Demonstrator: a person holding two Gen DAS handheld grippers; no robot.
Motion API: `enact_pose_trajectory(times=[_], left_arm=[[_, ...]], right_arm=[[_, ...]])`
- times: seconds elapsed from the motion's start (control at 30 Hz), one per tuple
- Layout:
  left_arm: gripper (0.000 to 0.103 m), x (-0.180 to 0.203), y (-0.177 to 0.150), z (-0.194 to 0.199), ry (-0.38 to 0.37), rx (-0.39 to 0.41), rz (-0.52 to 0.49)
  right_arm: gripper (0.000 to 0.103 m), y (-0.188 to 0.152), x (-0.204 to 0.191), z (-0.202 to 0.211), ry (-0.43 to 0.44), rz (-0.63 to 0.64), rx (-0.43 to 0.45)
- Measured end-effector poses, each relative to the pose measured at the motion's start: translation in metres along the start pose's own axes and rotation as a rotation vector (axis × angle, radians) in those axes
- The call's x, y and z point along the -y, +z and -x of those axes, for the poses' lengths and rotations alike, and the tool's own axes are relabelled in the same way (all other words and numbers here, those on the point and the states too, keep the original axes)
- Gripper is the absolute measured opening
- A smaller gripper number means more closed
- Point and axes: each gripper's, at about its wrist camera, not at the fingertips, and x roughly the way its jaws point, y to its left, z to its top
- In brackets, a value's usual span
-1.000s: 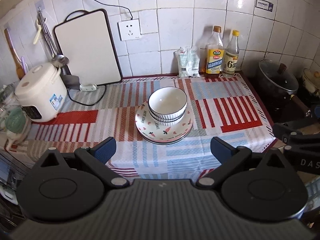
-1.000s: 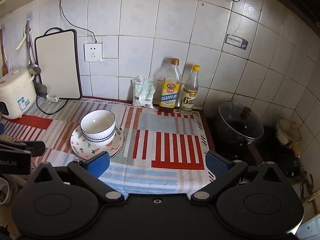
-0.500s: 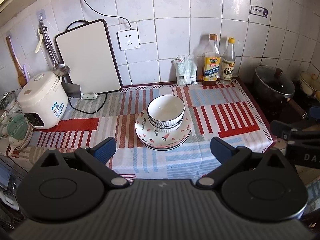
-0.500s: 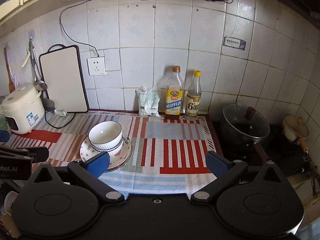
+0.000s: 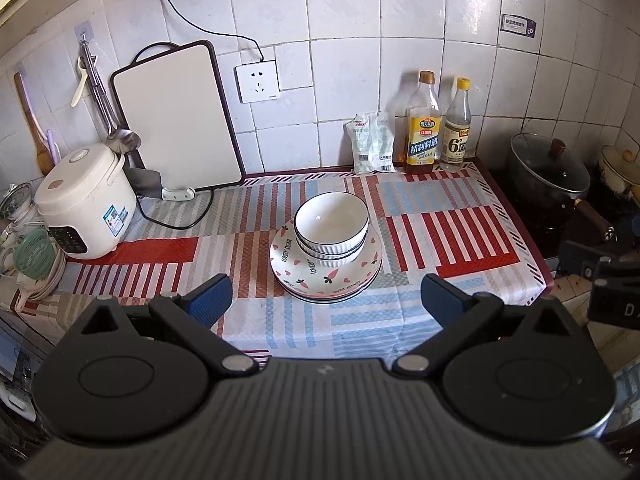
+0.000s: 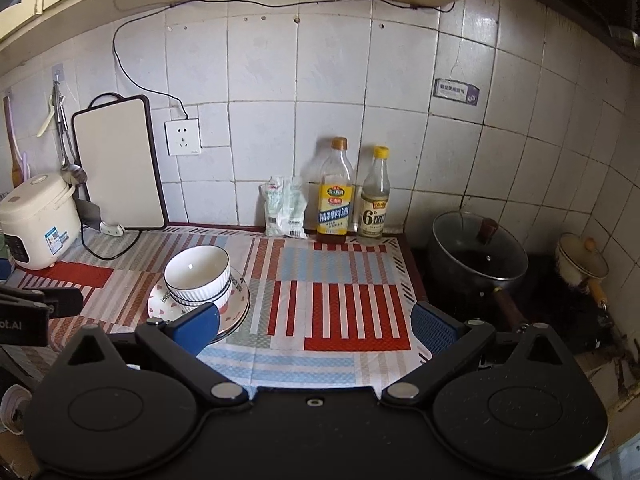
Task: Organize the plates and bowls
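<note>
Sitting upright, mouths up: bowls nested on plates.

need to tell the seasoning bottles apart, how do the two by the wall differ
The yellow-label bottle is wider, with a brownish cap and amber liquid low down; the white-label bottle is slimmer, with a yellow cap, clear liquid and a big 6 on its label. Both stand upright, side by side, against the tiled wall.

White ribbed bowls, carrot-print plates, red-blue striped cloth
</note>
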Motion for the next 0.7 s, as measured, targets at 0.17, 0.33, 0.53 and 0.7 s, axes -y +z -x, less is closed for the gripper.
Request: enact_pose_trajectory(times=[0.17,0.33,0.53,0.7], left_arm=[[0.102,-0.003,-0.001,0.000,0.003,-0.004,0.003],[0.102,-0.004,-0.002,0.001,0.005,-0.003,0.008],[0.102,-0.006,-0.004,0.000,0.002,-0.007,0.024],[0.102,-0.005,-0.003,0.000,0.002,-0.001,0.035]], right_arm=[[0.103,0.000,0.000,0.000,0.001,-0.005,-0.009],[0.103,-0.002,-0.003,-0.001,0.008,0.003,-0.017],[0.103,0.001,-0.012,-0.001,0.012,0.019,-0.018],[0.103,0.003,-0.016,-0.002,0.014,0.030,-0.015]])
